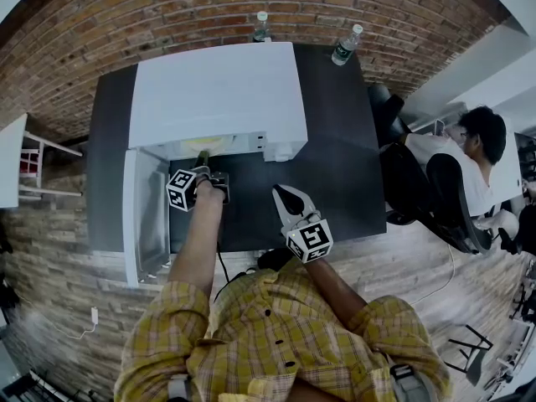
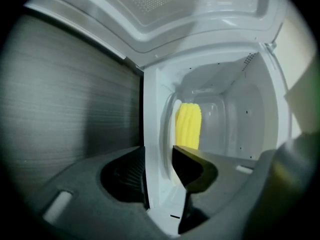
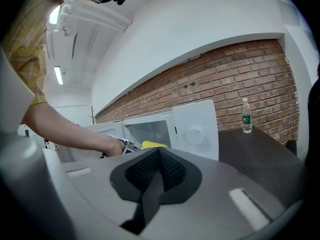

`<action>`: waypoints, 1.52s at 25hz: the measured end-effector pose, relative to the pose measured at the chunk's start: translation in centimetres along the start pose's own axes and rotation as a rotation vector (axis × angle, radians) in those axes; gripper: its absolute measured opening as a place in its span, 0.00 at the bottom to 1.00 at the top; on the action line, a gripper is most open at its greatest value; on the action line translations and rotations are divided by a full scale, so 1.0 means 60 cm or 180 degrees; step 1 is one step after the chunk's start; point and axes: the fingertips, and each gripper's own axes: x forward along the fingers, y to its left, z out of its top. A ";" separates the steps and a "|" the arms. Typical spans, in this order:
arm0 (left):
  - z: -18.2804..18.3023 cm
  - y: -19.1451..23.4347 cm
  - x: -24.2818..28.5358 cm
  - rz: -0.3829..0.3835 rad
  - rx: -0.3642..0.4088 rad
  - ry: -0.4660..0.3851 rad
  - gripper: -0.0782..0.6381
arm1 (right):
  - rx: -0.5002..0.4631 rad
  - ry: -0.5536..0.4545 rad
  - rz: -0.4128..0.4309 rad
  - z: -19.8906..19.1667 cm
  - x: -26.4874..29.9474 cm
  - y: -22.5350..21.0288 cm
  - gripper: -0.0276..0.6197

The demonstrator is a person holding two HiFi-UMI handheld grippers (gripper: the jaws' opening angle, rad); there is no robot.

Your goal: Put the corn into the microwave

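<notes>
The yellow corn (image 2: pixel 188 126) lies inside the white microwave (image 1: pixel 218 90), deep in its cavity and beyond my left gripper's tips. The microwave door (image 1: pixel 142 216) hangs open to the left. My left gripper (image 2: pixel 159 159) is at the mouth of the cavity with its jaws apart; nothing is held between them. In the head view the left gripper (image 1: pixel 203 159) pokes under the microwave's front edge. My right gripper (image 1: pixel 285 198) hovers over the dark table (image 1: pixel 335 182) in front of the microwave, jaws shut and empty. The right gripper view shows the corn (image 3: pixel 153 145) through the opening.
Two water bottles (image 1: pixel 261 25) (image 1: pixel 345 45) stand at the table's back edge against the brick wall. A person sits at the right on a black chair (image 1: pixel 419 182). A white shelf (image 1: pixel 12 162) is at the far left.
</notes>
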 end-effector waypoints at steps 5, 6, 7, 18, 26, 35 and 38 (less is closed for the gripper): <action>-0.003 -0.001 -0.003 -0.0084 -0.0065 0.0017 0.35 | -0.0006 -0.0003 -0.0003 -0.001 -0.005 0.002 0.05; -0.004 -0.003 -0.005 -0.0105 -0.0071 0.0025 0.35 | -0.0008 -0.0005 -0.0002 -0.001 -0.005 0.003 0.05; -0.006 -0.005 -0.008 -0.0130 -0.0075 0.0035 0.35 | -0.0010 -0.0007 -0.0001 -0.001 -0.006 0.005 0.05; -0.030 -0.044 -0.058 -0.0496 0.0075 0.0178 0.23 | -0.0050 -0.0062 0.0000 0.004 -0.020 0.031 0.05; -0.051 -0.058 -0.115 -0.0675 0.0333 0.0297 0.11 | -0.0070 -0.0111 -0.0017 0.007 -0.043 0.055 0.05; -0.070 -0.070 -0.193 -0.0995 0.0839 0.0485 0.11 | -0.0123 -0.0113 -0.0088 0.006 -0.064 0.085 0.05; -0.081 -0.070 -0.217 -0.1092 0.0977 0.0549 0.11 | -0.0135 -0.0138 -0.0099 0.008 -0.072 0.094 0.05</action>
